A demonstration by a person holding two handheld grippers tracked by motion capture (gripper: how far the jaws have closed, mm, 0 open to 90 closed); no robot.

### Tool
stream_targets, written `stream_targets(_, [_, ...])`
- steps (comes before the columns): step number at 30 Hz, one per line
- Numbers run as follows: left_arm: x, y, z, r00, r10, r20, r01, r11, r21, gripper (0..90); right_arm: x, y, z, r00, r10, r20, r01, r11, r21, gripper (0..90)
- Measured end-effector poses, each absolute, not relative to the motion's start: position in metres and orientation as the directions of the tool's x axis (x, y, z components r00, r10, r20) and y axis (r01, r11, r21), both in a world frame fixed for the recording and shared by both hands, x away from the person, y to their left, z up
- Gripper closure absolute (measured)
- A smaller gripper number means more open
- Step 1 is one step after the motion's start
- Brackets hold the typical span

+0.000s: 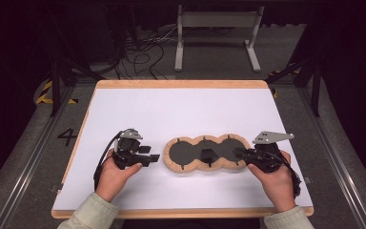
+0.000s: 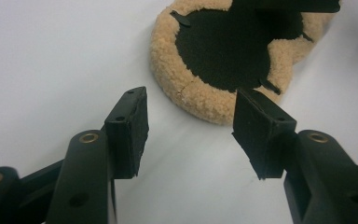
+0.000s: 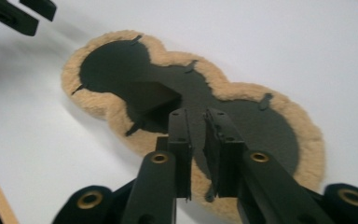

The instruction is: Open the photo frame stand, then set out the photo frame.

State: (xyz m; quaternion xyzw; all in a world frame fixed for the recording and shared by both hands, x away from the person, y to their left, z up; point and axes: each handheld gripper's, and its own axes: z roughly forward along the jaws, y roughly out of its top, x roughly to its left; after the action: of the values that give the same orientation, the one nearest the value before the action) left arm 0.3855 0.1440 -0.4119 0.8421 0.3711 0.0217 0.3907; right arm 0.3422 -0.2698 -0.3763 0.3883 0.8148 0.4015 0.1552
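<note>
Two grippers flank the three-lobed fleece pad [image 1: 205, 152] near the table's [image 1: 171, 105] front.
My left gripper [image 1: 153, 157] sits spread wide just beside its left lobe; my right gripper [image 1: 238, 153] hovers over the right lobe, jaws nearly together, pinching nothing.

— Where does the three-lobed pad [image 1: 205, 152] lie?
— Flat on the bench [image 1: 181, 105], near its front edge.
— And the tools?
— Left tool [image 1: 153, 157] just beside its left end, right tool [image 1: 238, 153] over its right lobe.
</note>
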Motion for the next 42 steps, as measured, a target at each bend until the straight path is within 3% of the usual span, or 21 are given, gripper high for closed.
stream_targets(9, [0.388,0.146,-0.417,0.698,0.667,-0.259,0.626,-0.394,0.673,42.5,0.346,-0.287,-0.377,-0.58,0.811,0.068,0.543,0.324,0.775,59.3])
stream_targets(17, [0.393,0.143,-0.427,0.688,0.67,-0.28,0.645,-0.386,0.66,37.3,0.355,-0.296,-0.387,-0.575,0.814,0.087,0.573,0.325,0.752,53.0])
stream_targets(25, [0.399,0.14,-0.445,0.663,0.689,-0.293,0.676,-0.382,0.63,36.3,0.364,-0.307,-0.403,-0.548,0.823,0.152,0.632,0.288,0.72,56.0])
stream_targets(35, [0.4,0.131,-0.451,0.665,0.679,-0.311,0.692,-0.402,0.6,35.4,0.373,-0.311,-0.417,-0.519,0.825,0.223,0.719,0.28,0.636,30.3])
stream_targets(42, [0.398,0.126,-0.451,0.669,0.681,-0.297,0.688,-0.417,0.594,31.9,0.379,-0.311,-0.427,-0.508,0.835,0.211,0.743,0.3,0.598,26.9])
